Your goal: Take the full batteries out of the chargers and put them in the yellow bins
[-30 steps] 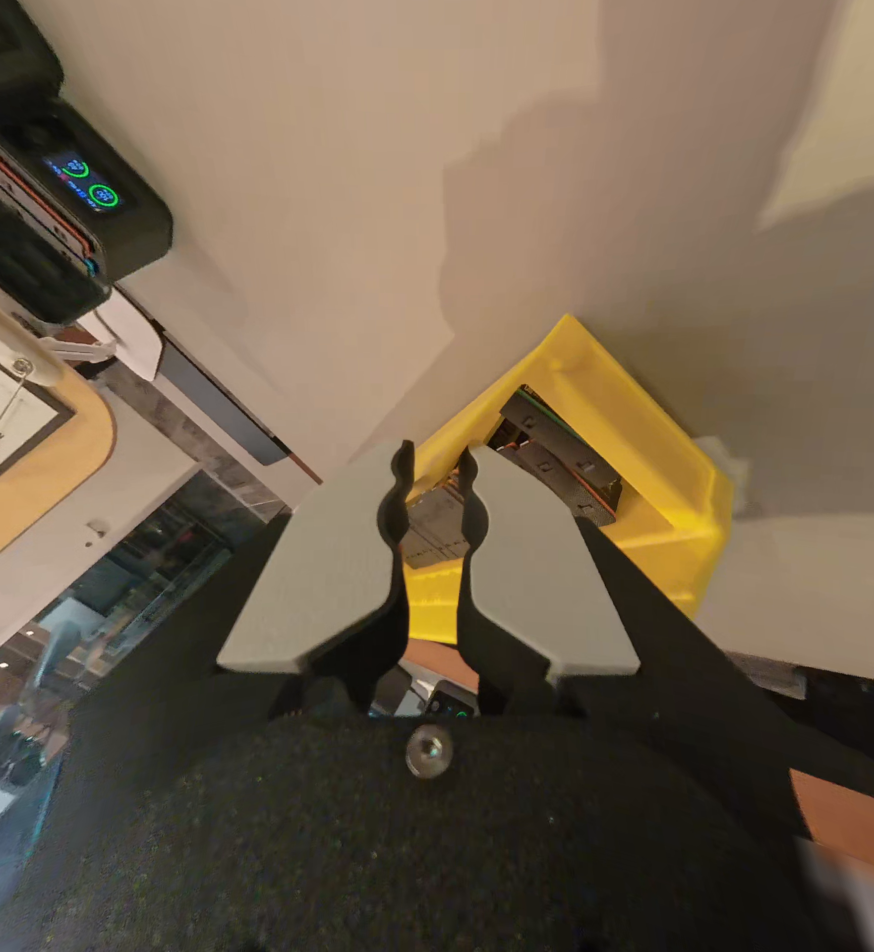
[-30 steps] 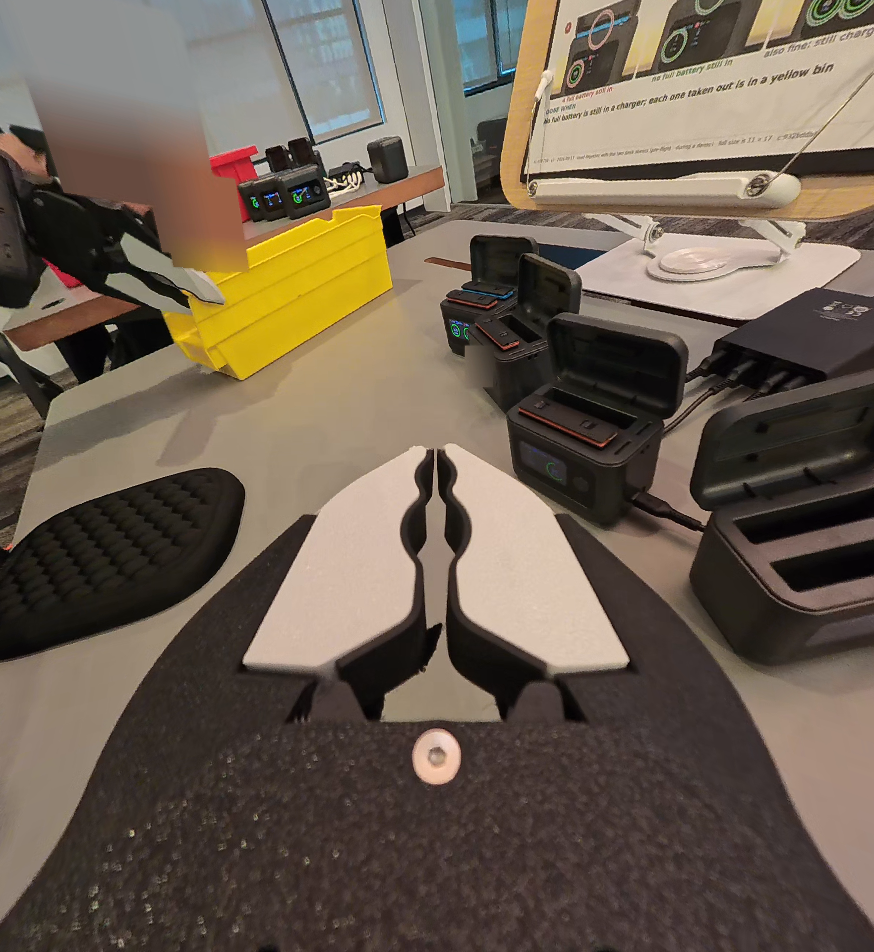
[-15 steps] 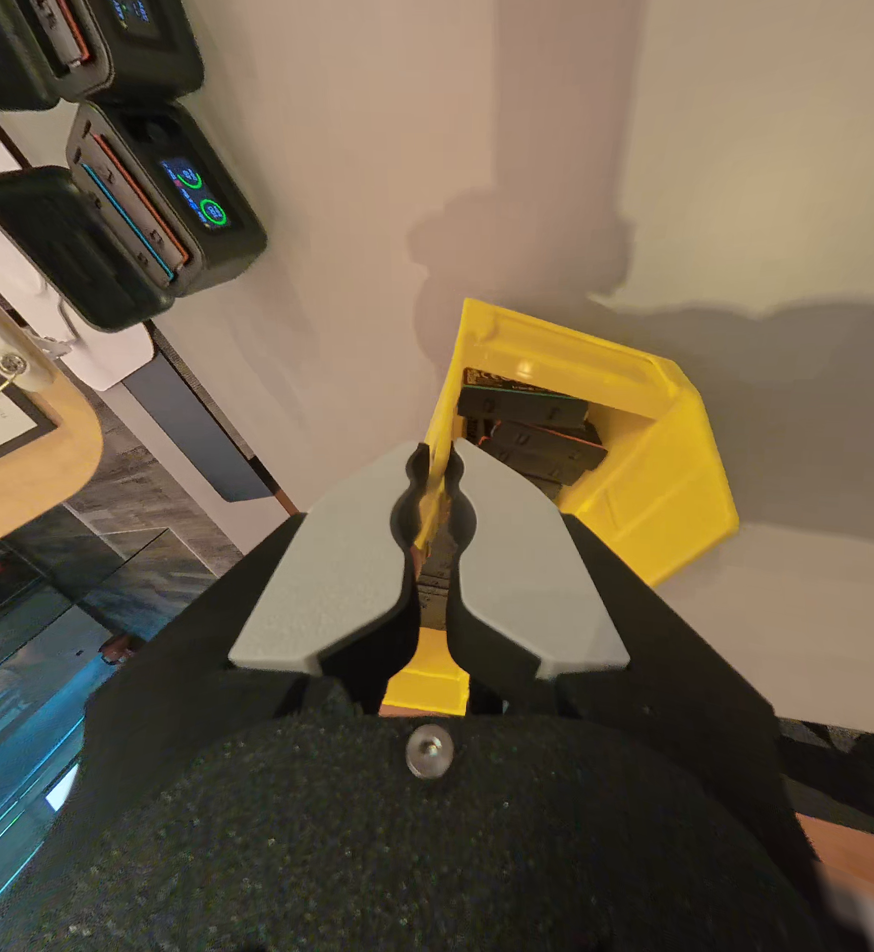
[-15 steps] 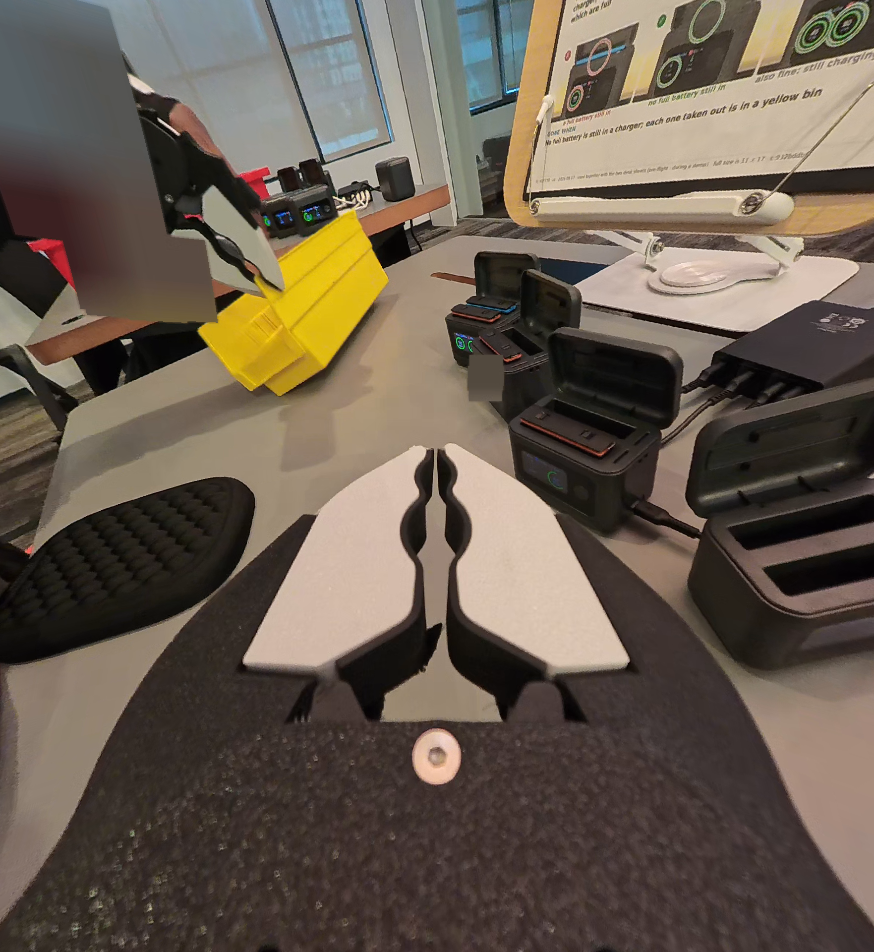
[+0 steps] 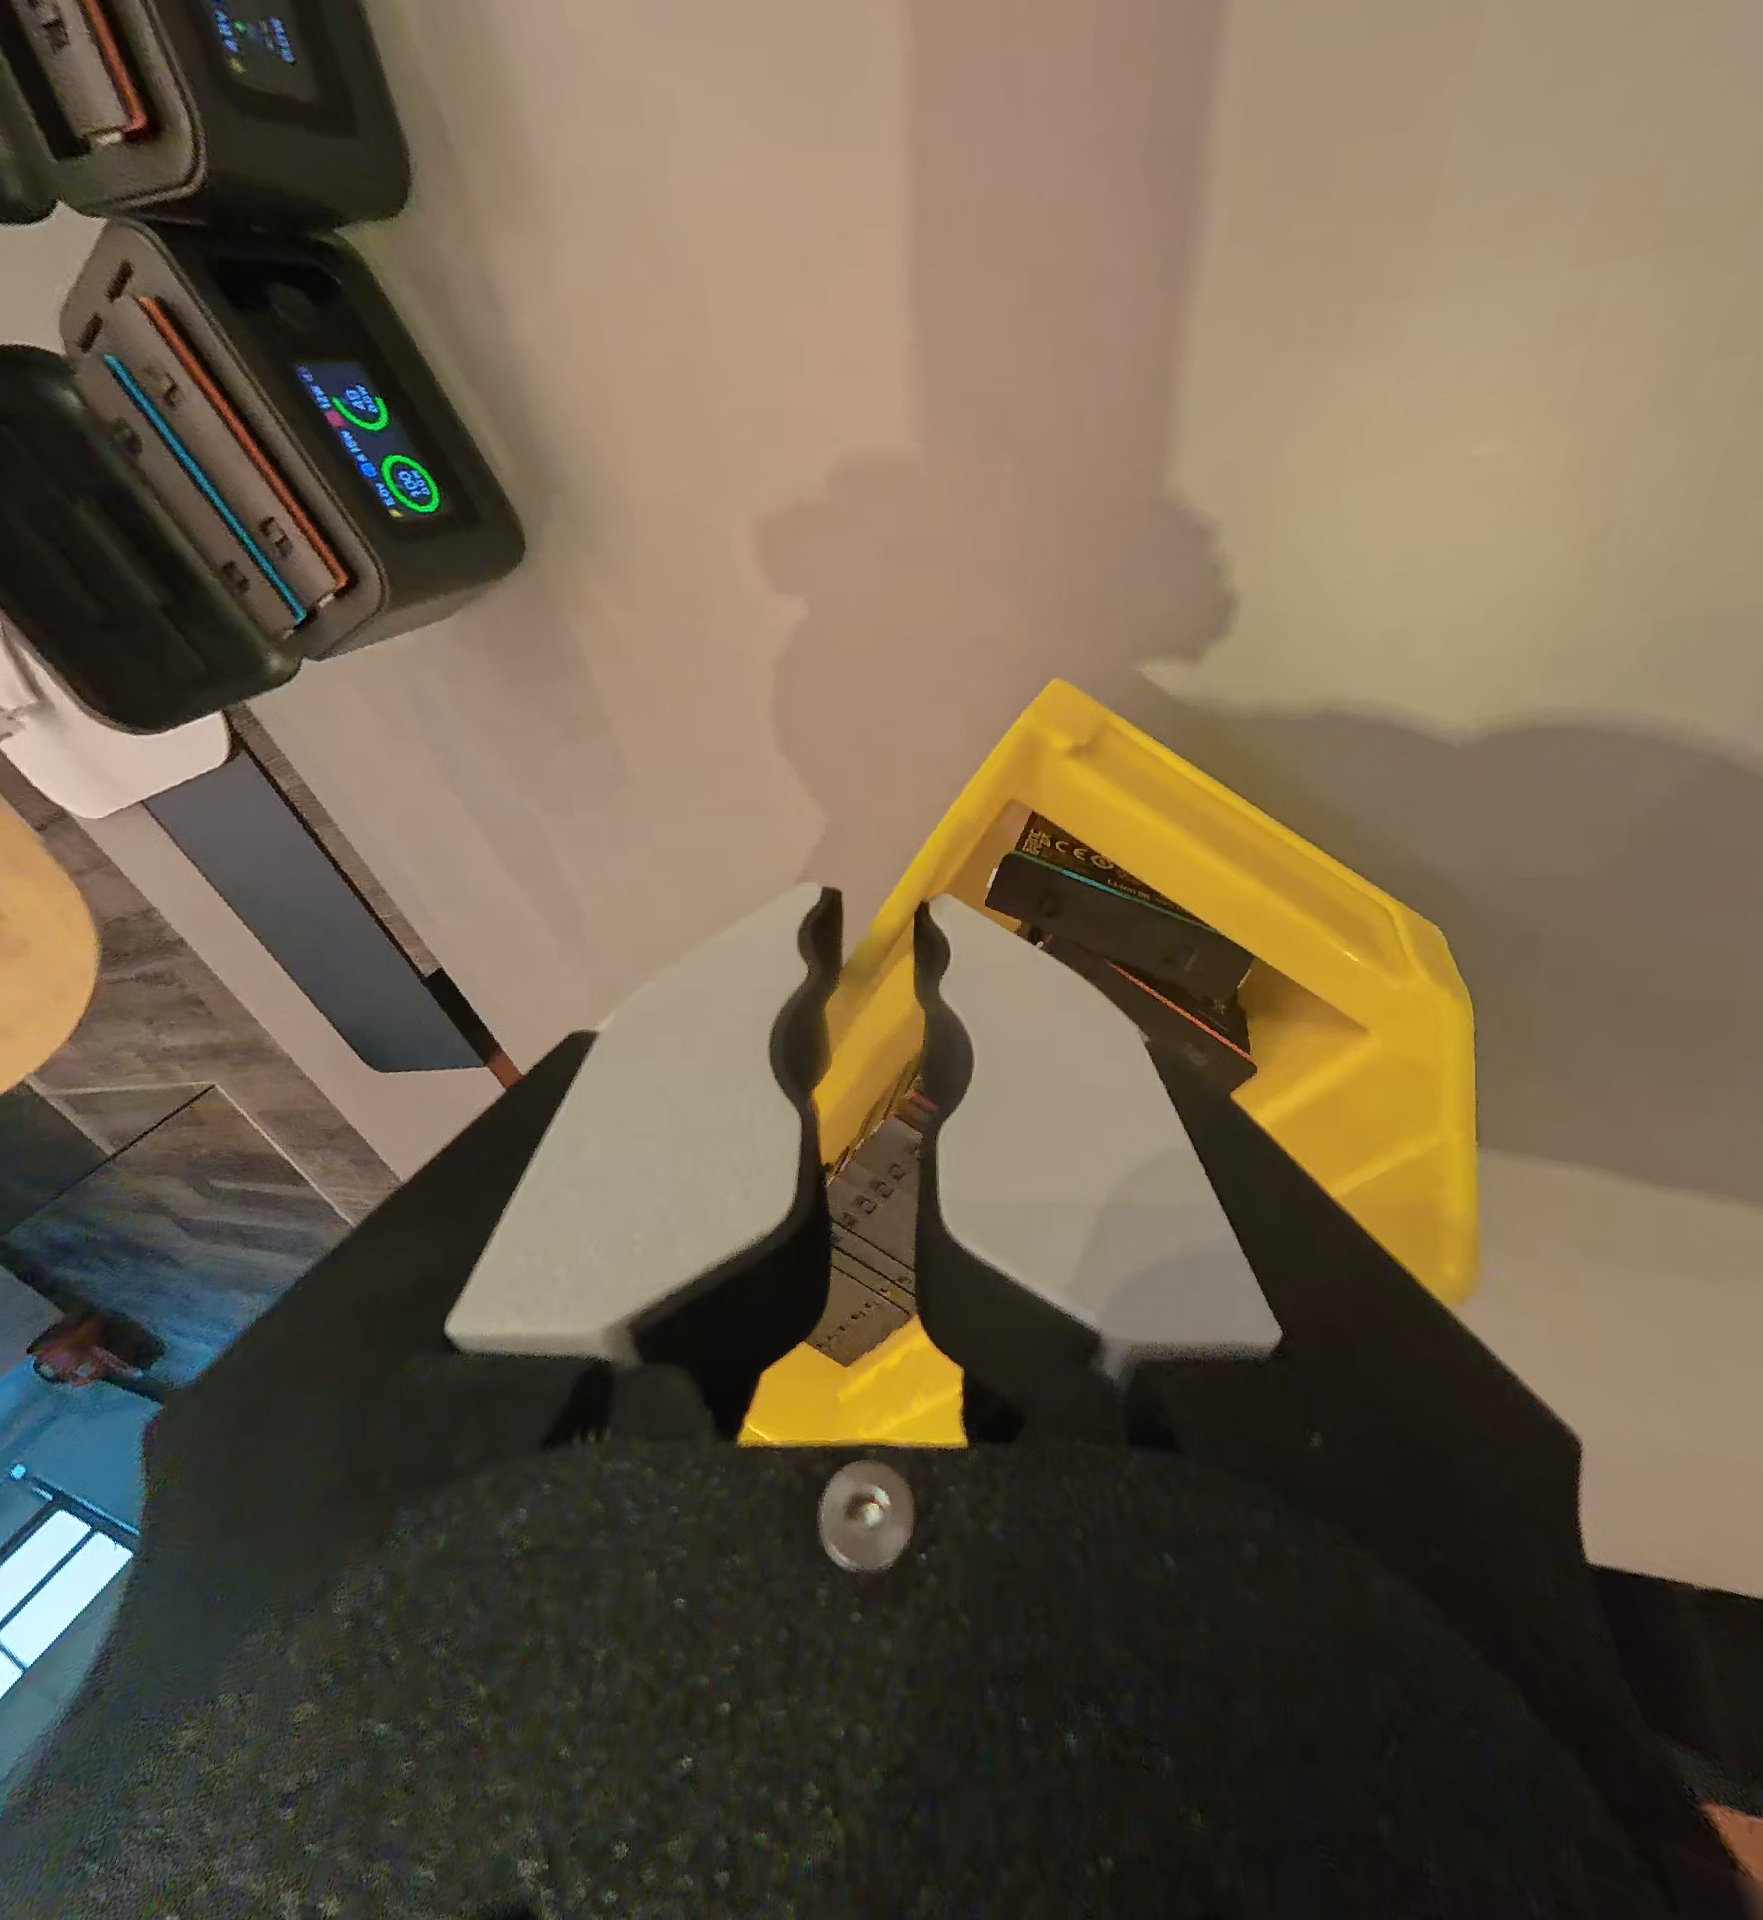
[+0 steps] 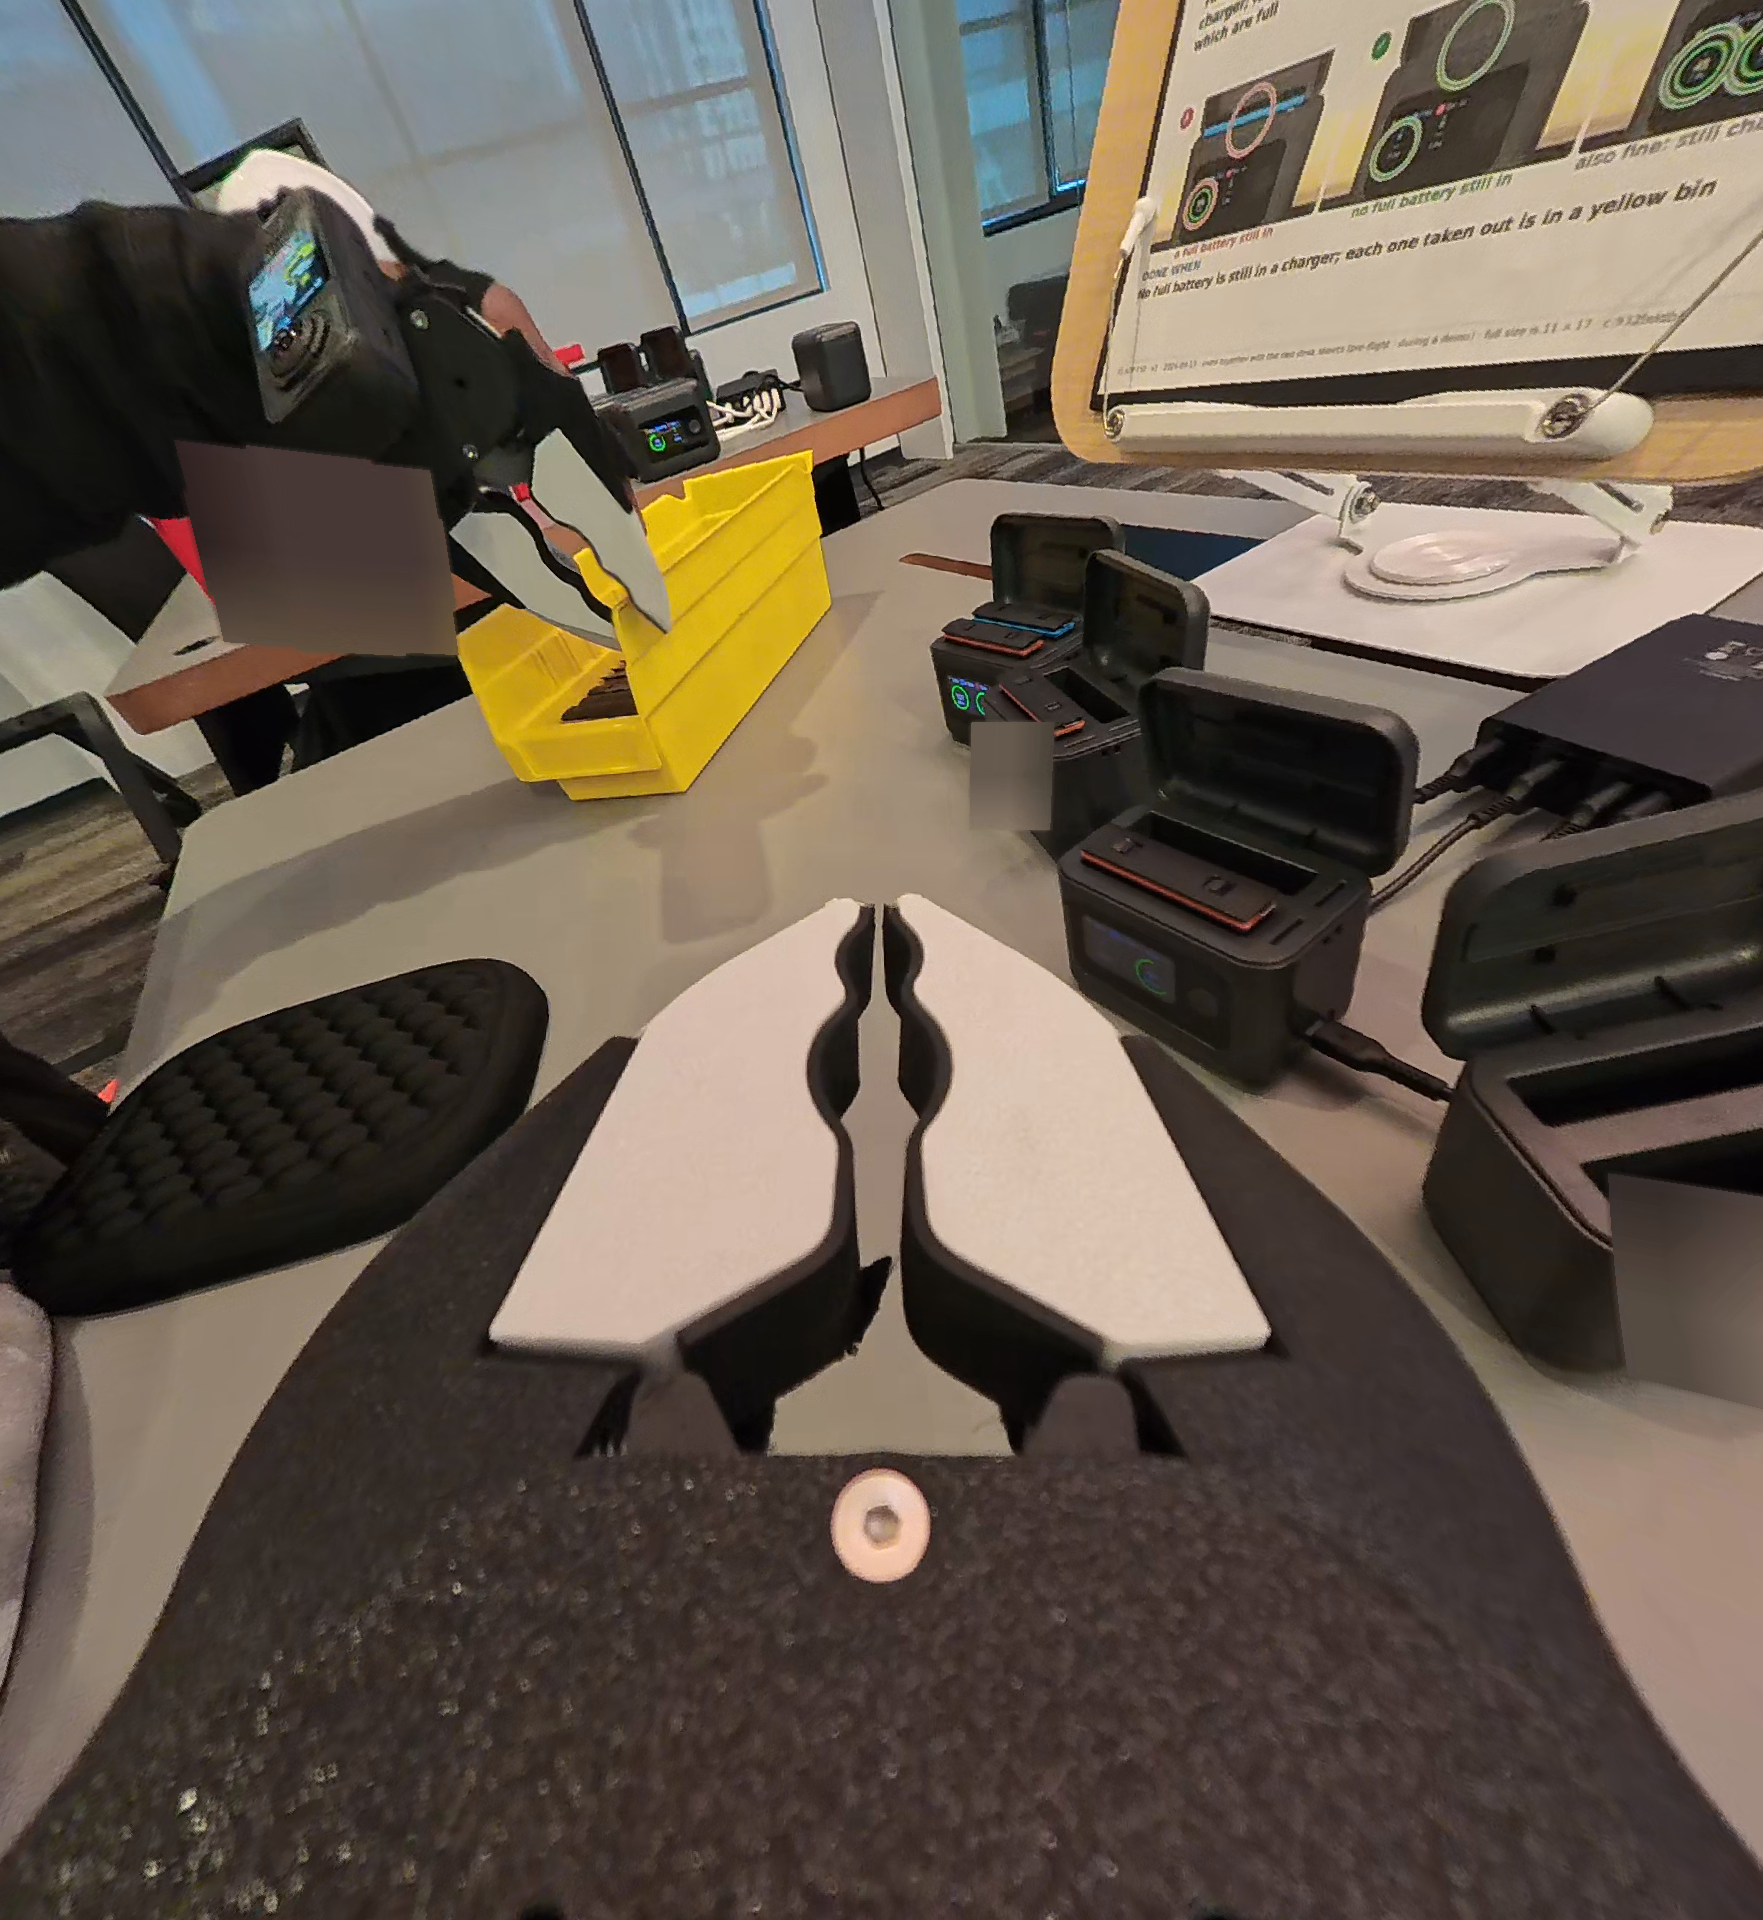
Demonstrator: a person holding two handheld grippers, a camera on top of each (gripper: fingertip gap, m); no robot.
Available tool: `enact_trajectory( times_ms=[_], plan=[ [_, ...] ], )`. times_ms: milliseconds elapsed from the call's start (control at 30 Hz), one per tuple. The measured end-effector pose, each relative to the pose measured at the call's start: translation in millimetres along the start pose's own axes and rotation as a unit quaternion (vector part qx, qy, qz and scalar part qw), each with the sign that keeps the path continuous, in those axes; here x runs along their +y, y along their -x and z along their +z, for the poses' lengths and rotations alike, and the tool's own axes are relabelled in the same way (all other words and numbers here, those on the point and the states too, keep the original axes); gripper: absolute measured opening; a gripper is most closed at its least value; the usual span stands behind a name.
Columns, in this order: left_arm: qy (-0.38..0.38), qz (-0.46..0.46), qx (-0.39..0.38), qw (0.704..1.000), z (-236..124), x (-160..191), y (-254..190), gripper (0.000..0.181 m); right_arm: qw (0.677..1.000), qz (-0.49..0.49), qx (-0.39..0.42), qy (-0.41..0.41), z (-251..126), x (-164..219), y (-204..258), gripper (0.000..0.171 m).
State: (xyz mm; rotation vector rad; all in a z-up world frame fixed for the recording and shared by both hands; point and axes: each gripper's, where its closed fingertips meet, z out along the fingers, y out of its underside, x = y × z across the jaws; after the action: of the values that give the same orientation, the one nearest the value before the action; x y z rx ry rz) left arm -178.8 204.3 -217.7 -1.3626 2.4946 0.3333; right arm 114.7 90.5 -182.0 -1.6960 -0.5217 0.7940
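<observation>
My left gripper (image 5: 877,914) hovers over the near end of the yellow bin (image 5: 1376,1039), jaws a narrow gap apart and empty. Several black batteries (image 5: 1116,925) lie in the bin, one grey-faced right below the fingers. The right wrist view shows the left gripper (image 6: 633,627) above the bin (image 6: 742,623). My right gripper (image 6: 879,914) is shut and empty, low over the table. An open charger (image 5: 337,436) holds two batteries and shows green rings. Another charger (image 6: 1209,935) holds one orange-edged battery. A third (image 6: 1635,1091) stands empty.
Two more open chargers (image 6: 1022,665) stand behind. A black power hub (image 6: 1666,707) with cables and an instruction board on a white stand (image 6: 1428,416) are at the right. A black textured pad (image 6: 285,1112) lies front left. A person's dark sleeve (image 6: 77,364) reaches in from the left. My right fingertips sit around 30 cm from my left ones.
My left gripper has swung in over the bin and its jaws are narrower than a second ago. The bin now shows its short end in the right wrist view. My right gripper stays shut.
</observation>
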Motion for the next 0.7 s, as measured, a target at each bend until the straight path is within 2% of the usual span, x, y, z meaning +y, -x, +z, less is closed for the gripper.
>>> enact_trajectory(
  times_ms=[133,233,300,367,400,433,567,700],
  plan=[
    [-0.011,-0.048,-0.042,0.998,-16.8,6.9,11.3,0.015,1.0,-0.005,-0.001,-0.004,-1.4,-2.9,2.1,0.001],
    [-0.037,-0.144,-0.053,0.988,-35.9,16.5,19.3,0.018,1.0,-0.003,-0.002,-0.008,-2.8,-5.2,2.3,0.001],
    [-0.052,-0.228,-0.061,0.97,-41.8,23.7,23.5,0.016,1.0,-0.004,-0.004,-0.009,-3.4,-6.5,3.4,0.001],
    [-0.032,-0.349,-0.027,0.936,-37.1,35.8,15.2,0.02,1.0,-0.004,-0.006,-0.011,-3.7,-7.5,4.7,0.001],
    [-0.048,-0.396,0.007,0.917,-34.7,32.0,7.3,0.026,1.0,-0.004,-0.007,-0.011,-3.8,-7.9,5.4,0.001],
    [-0.061,-0.433,0.034,0.899,-32.7,29.0,-0.2,0.022,1.0,-0.004,-0.008,-0.011,-4.1,-8.2,6.0,0.001],
    [-0.064,-0.485,0.095,0.867,-15.8,23.6,-22.7,0.028,1.0,-0.004,-0.013,-0.012,-4.8,-9.5,8.4,0.002],
    [-0.049,-0.499,0.11,0.858,2.6,21.4,-26.7,0.03,1.0,-0.005,-0.014,-0.014,-5.7,-11.0,9.5,0.002]
  ],
)
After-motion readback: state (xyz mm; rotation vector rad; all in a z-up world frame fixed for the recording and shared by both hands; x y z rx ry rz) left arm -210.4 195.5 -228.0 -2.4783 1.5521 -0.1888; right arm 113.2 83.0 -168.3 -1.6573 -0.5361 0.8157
